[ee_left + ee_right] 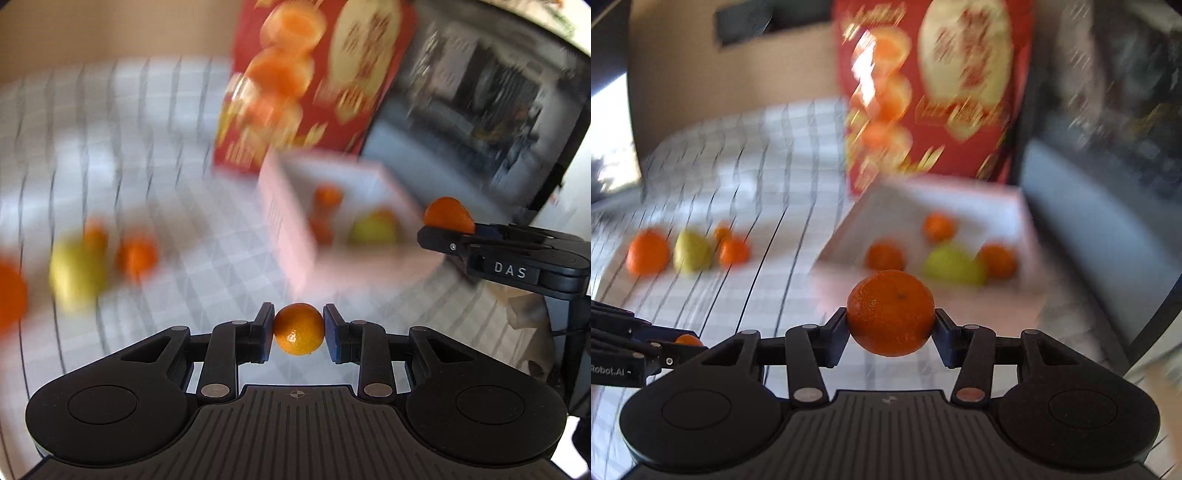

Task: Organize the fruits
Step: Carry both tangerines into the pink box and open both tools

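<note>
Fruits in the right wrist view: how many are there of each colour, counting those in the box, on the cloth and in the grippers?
Orange: 8; 3 in the box, e.g.; 3 on the cloth, e.g.; 1 in the right hand-held gripper; 1 in the left hand-held gripper.
Yellow-green: 2; 1 in the box, 1 on the cloth.
Total: 10. The view is blurred.

The box (1015, 206) sits on the checked cloth (768, 266) right of a loose fruit cluster (690, 251), holds four fruits (953, 264), and stands in front of the upright printed carton (934, 92).
</note>
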`<move>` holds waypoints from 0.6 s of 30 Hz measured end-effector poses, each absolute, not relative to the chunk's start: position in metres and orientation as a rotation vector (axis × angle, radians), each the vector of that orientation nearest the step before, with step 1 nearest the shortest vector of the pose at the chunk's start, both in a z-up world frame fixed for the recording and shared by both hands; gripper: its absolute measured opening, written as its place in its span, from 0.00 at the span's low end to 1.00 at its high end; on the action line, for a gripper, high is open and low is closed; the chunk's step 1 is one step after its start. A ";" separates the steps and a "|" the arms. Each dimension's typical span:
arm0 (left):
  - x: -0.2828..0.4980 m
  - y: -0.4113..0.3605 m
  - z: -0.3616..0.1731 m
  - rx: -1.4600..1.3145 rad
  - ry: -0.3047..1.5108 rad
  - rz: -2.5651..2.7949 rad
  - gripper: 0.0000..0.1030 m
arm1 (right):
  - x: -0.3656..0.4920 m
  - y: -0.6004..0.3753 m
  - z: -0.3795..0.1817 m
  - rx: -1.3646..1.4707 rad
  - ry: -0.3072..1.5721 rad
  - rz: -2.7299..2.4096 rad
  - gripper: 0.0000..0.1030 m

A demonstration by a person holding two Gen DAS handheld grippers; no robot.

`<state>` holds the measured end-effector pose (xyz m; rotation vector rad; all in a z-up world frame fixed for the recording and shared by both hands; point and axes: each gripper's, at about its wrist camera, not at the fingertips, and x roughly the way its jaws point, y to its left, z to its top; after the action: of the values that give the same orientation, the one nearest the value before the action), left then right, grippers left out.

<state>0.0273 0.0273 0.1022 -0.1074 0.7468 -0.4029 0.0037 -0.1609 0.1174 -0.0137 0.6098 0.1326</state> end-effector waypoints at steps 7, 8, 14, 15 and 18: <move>0.108 -0.003 0.187 -0.117 0.538 -0.438 0.32 | 0.054 -0.190 0.201 -0.009 0.514 0.058 0.46; 0.120 -0.006 0.191 -0.127 0.539 -0.442 0.32 | 0.061 -0.192 0.206 -0.015 0.516 0.053 0.46; 0.192 -0.024 0.161 -0.166 0.706 -0.479 0.32 | 0.093 -0.183 0.179 -0.061 0.603 0.033 0.46; 0.200 -0.029 0.152 -0.151 0.727 -0.474 0.32 | 0.095 -0.181 0.168 -0.067 0.624 0.034 0.46; 0.222 -0.038 0.125 -0.144 0.786 -0.473 0.33 | 0.098 -0.173 0.138 -0.092 0.675 0.045 0.46</move>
<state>0.2218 -0.0375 0.1252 -0.1436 0.7862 -0.4727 0.0978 -0.1725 0.1376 -0.0919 0.6750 0.0451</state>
